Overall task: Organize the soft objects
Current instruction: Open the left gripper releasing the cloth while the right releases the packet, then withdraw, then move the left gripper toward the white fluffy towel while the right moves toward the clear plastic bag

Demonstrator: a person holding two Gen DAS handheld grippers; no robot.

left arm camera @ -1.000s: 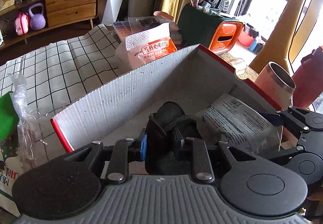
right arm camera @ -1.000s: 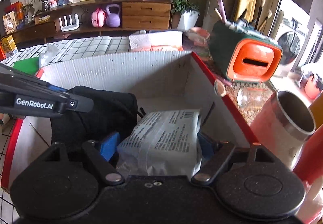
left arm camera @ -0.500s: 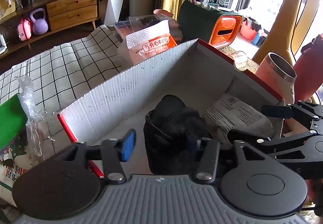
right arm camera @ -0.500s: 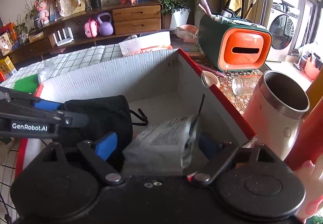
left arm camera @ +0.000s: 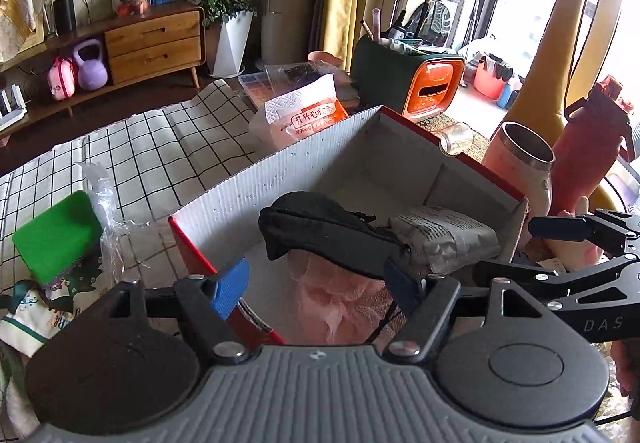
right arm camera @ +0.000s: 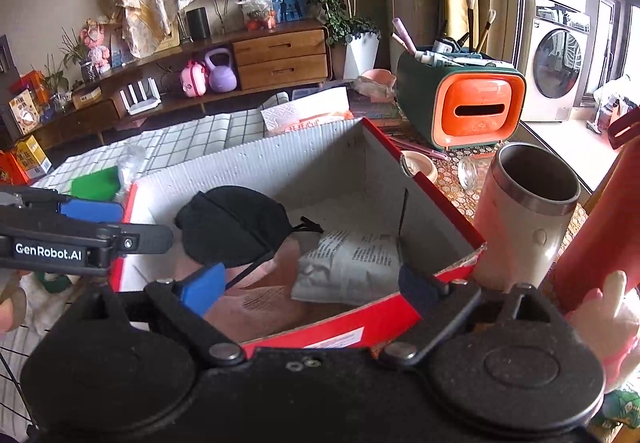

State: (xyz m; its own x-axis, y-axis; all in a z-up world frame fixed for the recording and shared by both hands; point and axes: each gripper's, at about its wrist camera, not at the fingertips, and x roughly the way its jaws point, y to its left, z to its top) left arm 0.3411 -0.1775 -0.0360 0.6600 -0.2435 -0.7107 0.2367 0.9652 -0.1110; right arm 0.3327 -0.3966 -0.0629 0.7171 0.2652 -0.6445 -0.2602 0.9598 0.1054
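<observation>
— Progress looks good, by the look of it: 3 soft things already lie inside the cardboard box (left arm camera: 280,179). The black pouch (left arm camera: 320,231) sits toward the left, draped over a pink mesh cloth (left arm camera: 340,307), and the grey plastic packet (left arm camera: 444,235) rests against the right wall.

— And the grippers?

— Both stand spread wide with nothing between the fingers. The left gripper (left arm camera: 316,283) hangs over the near edge of the box, above the pouch and cloth. The right gripper (right arm camera: 308,287) is just outside the red front wall, facing the packet. Neither touches anything, as far as the views show.

— So what is left?

— Probably the things lying outside, to the left of the box: a green sponge (left arm camera: 56,231), a crinkled clear bag (left arm camera: 104,203) and a printed cloth (left arm camera: 36,319) at the lower edge. Whether all of them count as soft things to sort is a guess.

— What about the surface?

— Box and clutter sit on a white cloth with a black grid (left arm camera: 132,151). Behind the box are an orange snack bag (left arm camera: 308,115) and a green and orange brush holder (left arm camera: 408,79). To the right stand a pink steel cup (right arm camera: 524,211) and a red bottle (left arm camera: 588,159).

— And the room?

— A living room: a wooden sideboard (right arm camera: 280,59) with a purple kettlebell (right arm camera: 220,73), a potted plant (right arm camera: 352,31), yellow curtains, and a washing machine (right arm camera: 556,59) by the bright window.
</observation>
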